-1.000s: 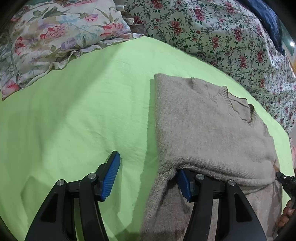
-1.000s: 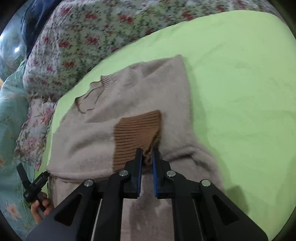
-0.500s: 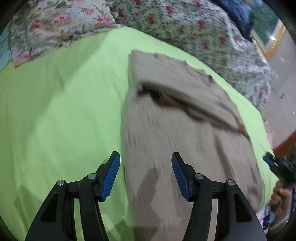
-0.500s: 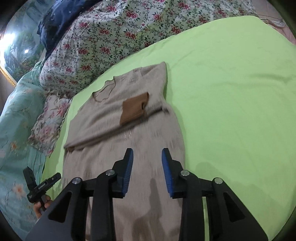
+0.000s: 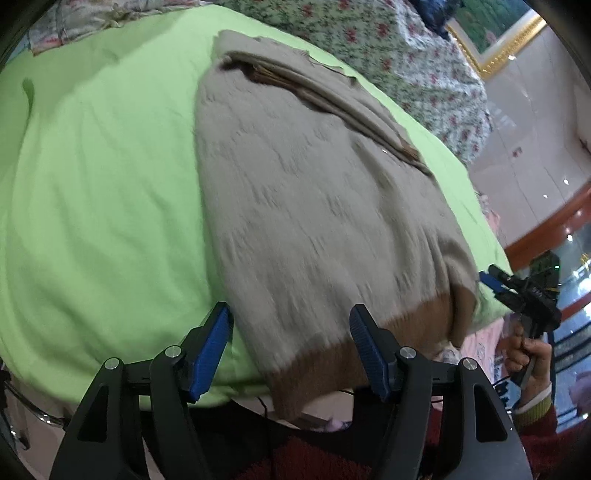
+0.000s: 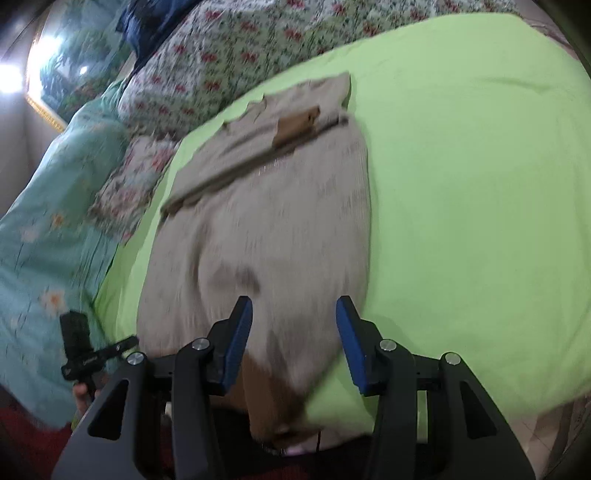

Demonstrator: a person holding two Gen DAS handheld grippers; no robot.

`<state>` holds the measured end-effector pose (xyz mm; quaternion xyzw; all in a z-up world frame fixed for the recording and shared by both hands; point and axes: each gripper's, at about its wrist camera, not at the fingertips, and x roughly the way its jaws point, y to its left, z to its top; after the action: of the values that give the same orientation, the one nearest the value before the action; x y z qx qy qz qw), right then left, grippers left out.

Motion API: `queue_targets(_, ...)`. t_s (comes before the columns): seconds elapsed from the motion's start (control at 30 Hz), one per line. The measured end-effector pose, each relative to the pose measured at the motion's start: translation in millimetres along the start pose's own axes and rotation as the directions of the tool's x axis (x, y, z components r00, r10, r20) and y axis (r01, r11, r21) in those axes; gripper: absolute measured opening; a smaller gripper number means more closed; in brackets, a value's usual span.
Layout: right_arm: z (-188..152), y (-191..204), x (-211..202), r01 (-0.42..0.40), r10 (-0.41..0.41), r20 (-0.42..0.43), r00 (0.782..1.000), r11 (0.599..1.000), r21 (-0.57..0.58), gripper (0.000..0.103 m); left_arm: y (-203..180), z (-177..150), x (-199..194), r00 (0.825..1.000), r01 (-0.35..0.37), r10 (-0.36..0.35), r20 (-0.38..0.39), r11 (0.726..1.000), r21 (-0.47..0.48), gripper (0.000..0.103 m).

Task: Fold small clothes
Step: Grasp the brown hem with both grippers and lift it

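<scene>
A beige knitted sweater [image 5: 314,192] with brown ribbed hem [image 5: 332,365] lies on the green bedsheet [image 5: 92,184]. Its sleeves are folded across the chest; a brown cuff [image 6: 295,123] lies on top near the collar. The hem hangs over the bed's near edge. My left gripper [image 5: 290,347] is open and empty, above the hem. My right gripper [image 6: 293,343] is open and empty, above the lower body of the sweater [image 6: 280,221]. The right gripper also shows in the left wrist view [image 5: 517,291], and the left gripper in the right wrist view [image 6: 92,354].
Floral bedding [image 6: 207,62] and a teal quilt [image 6: 48,206] lie past the sweater's far and left sides. A framed picture [image 5: 495,33] hangs behind the bed. Tiled floor [image 5: 535,155] lies beyond the bed. The green sheet [image 6: 480,184] stretches right of the sweater.
Both grippers have drawn back from the folded sleeves to the hem end. The right gripper let go of the brown cuff and opened; the left gripper left the fold.
</scene>
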<state>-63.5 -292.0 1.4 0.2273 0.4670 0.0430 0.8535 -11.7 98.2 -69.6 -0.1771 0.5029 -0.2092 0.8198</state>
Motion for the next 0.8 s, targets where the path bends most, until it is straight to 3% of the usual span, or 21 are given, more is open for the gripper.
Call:
queue_targets(0.3,-44.4,-5.1,16.6,-0.139,0.139,-0.107,0.985,0.99,0.003,0.049,-1.3,-13.4,14.4,0.982,0.186,-0.186,-0.016,0.982,-0.02,0.069)
queue_targets(0.5,-47.1,9.8,48.7,-0.193,0.192,-0.101,0.976,0.981,0.005,0.049,-2.3,-8.5,17.4,0.98,0.198,-0.198,-0.018,0.98,0.004,0.066)
queue_targets(0.53,-46.7,10.7,49.8,-0.194,0.194,-0.099,0.976,0.981,0.005,0.046,-3.3,-8.2,16.6,0.982,0.188,-0.187,-0.015,0.982,0.016,0.057)
queue_targets(0.63,-45.9,14.4,46.6,-0.181,0.179,-0.092,0.98,0.983,-0.019,0.027,-3.0,-5.5,16.3,0.988,0.156,-0.155,-0.02,0.987,0.042,0.013)
queue_targets(0.7,-45.4,8.9,38.5,-0.176,0.174,-0.082,0.981,0.984,-0.015,0.015,0.1,-4.2,14.5,0.989,0.147,-0.146,-0.021,0.988,0.041,0.012)
queue_targets(0.8,-41.5,-9.6,17.2,-0.19,0.19,-0.051,0.98,0.982,0.006,0.011,-4.0,-5.7,-3.2,0.993,0.114,-0.116,0.015,0.989,0.094,0.007)
